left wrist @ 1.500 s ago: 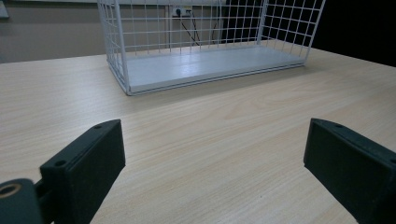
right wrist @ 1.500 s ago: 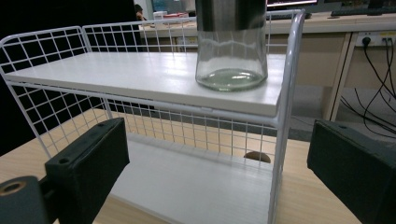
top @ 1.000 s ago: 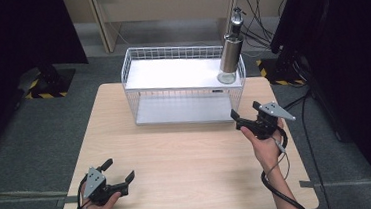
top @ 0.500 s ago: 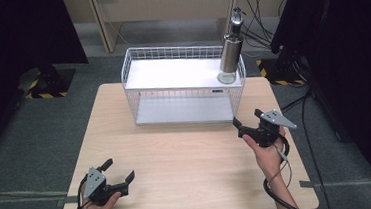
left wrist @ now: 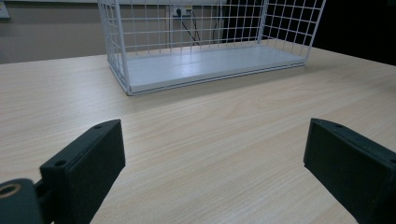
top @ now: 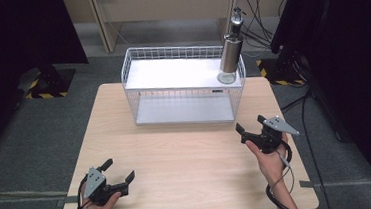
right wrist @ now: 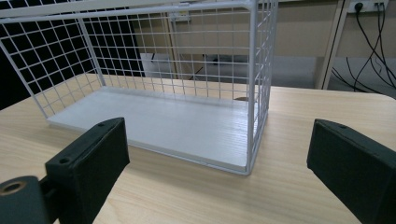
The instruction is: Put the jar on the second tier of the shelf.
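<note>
Resting low on table (top: 187, 154), both tongs (agape)

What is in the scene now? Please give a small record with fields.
surface: wooden table
rack: white wire rack at the table's far side, lower shelf bare
bottle: steel bottle upright on the rack's top shelf, right end
left gripper: open, low over the near left of the table, holds nothing
right gripper: open, near the rack's right front corner, holds nothing
</note>
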Available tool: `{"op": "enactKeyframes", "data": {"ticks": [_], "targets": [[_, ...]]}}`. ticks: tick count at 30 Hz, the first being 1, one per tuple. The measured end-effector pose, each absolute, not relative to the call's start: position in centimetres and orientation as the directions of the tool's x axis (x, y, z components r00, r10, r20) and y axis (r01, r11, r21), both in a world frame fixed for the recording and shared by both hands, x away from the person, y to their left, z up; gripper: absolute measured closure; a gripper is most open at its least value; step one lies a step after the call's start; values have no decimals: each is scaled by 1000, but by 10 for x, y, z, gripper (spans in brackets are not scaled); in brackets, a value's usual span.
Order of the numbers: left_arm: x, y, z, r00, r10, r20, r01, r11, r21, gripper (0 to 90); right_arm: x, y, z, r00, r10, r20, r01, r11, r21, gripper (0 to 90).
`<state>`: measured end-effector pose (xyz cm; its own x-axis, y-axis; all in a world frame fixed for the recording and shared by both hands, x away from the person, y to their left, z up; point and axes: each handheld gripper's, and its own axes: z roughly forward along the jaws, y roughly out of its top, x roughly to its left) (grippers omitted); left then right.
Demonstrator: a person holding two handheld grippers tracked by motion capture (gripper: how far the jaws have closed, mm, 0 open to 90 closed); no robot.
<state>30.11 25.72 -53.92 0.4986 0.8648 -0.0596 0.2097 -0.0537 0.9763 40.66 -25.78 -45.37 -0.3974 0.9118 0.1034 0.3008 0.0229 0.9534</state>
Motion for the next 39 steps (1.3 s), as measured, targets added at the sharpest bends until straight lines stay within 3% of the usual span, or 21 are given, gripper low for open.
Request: {"op": "enactKeyframes", "data": {"ticks": [39], "targets": [[301, 256, -539, 497, 866, -62, 213, -52, 976, 51, 380, -279, -497, -353, 928, 117, 367, 23, 930, 65]]}}
